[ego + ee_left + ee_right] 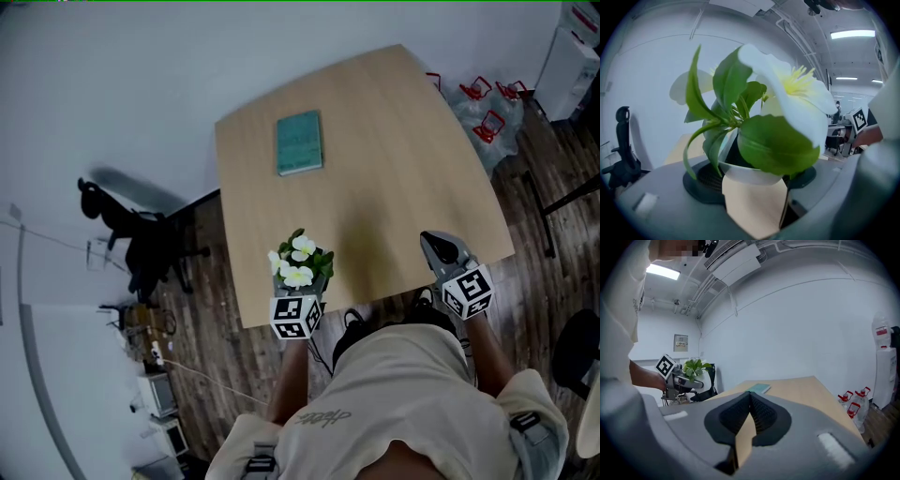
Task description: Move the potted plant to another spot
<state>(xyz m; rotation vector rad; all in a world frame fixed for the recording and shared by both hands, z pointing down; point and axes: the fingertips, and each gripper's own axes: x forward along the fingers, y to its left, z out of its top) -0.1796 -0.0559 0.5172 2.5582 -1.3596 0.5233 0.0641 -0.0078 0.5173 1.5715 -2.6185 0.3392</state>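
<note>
Near the table's (394, 141) front edge, six o'clock from the teal book (299, 142), the left gripper (300, 287) clasps the potted plant (299, 261) upright in its jaws, presumably for carrying, while the right gripper (439, 246) (jaws clenched, empty) idles at the plant's three o'clock.

Cool, even indoor light falls from ceiling strip lights (852, 33), bright yet soft, leaving only a faint shadow on the worktop (375, 141) near its front edge. All three views bow at the edges, and both gripper views darken toward the corners. In the left gripper view the close potted plant (773, 145) is out of focus, its white petals nearly blown out.
</note>
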